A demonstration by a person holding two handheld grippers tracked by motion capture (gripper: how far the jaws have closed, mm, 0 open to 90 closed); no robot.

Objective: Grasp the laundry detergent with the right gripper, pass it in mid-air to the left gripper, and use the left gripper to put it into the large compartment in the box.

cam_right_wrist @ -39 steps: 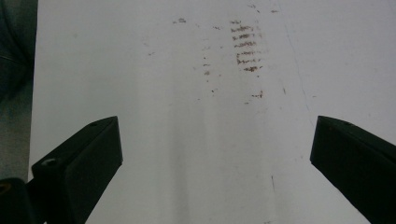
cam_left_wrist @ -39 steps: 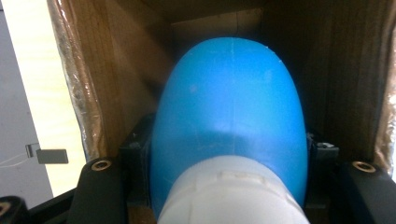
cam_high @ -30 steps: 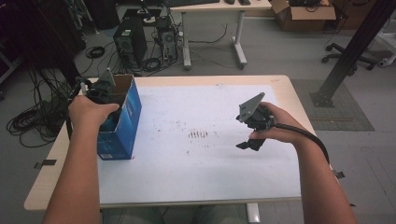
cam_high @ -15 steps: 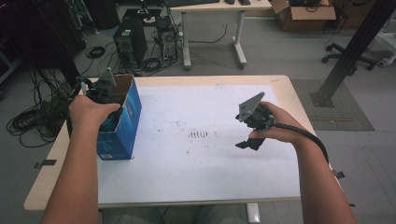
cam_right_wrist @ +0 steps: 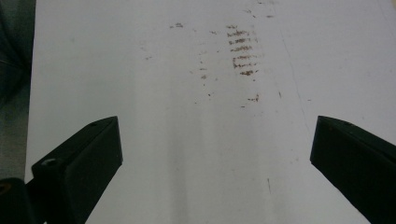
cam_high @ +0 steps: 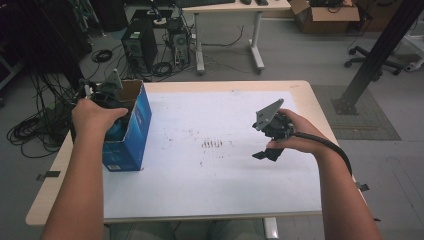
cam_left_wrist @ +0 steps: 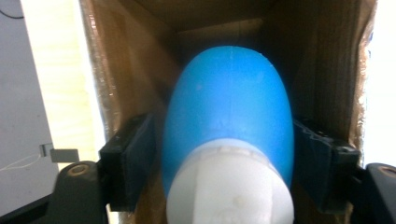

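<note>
L gripper (cam_left_wrist: 224, 154) jaws just opened, loose around blue bottle (cam_left_wrist: 229, 112) in box (cam_high: 131, 131); R gripper (cam_right_wrist: 215, 154) wide, empty

No readable text anywhere

The blue box (cam_high: 131, 135) beside the left claw carries a pale printed patch near its bottom corner, too small and blurred to read. The brown marks on the white table top (cam_right_wrist: 243, 51), ahead of the right claw, are smudges, not letters or numbers.
</note>
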